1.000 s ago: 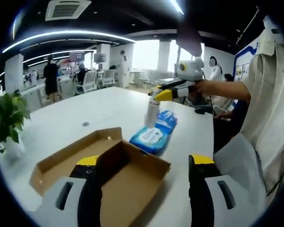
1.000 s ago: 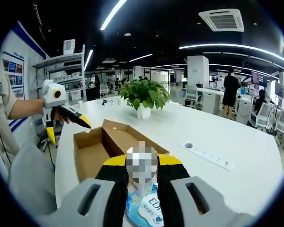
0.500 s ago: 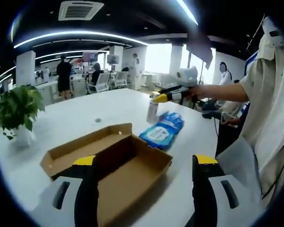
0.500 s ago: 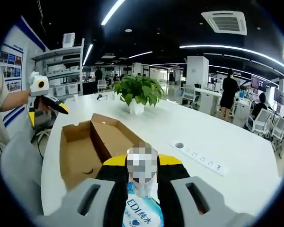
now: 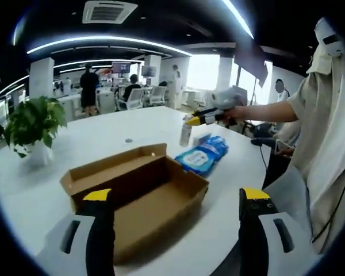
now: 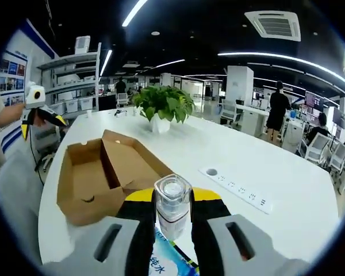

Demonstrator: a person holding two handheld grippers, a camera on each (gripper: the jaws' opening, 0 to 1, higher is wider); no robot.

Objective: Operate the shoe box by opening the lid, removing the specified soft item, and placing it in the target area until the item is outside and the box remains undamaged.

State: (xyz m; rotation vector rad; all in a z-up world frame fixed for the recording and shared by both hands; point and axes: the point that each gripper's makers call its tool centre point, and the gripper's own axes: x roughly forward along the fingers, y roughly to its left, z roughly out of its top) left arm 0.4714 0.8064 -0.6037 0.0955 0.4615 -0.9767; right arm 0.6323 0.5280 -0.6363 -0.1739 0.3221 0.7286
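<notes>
My right hand-held gripper (image 6: pixel 172 214) still clamps one bottle (image 6: pixel 172 204), now lifted above one blue wipes pack (image 5: pixel 203 156); left hand-held gripper (image 5: pixel 178 201) gapes empty over one open shoe box (image 5: pixel 141 192).

Wipes pack (image 6: pixel 164 260) mostly hidden behind bottle (image 6: pixel 172 208) (label cut off by jaws); distant people blurred.

Brown cardboard shoe box (image 5: pixel 141 192), lid open and folded back flat beside the tray, lying on the white table (image 5: pixel 92 144); interior bare cardboard. The lid (image 6: pixel 83 178) remains hinged to the tray along one long edge. Blue soft pack of wet wipes (image 5: pixel 202 156), white label upward, lies flat on the table just beyond the box, outside it. The pack's near end (image 6: pixel 161 259) carries printed blue lettering.
</notes>
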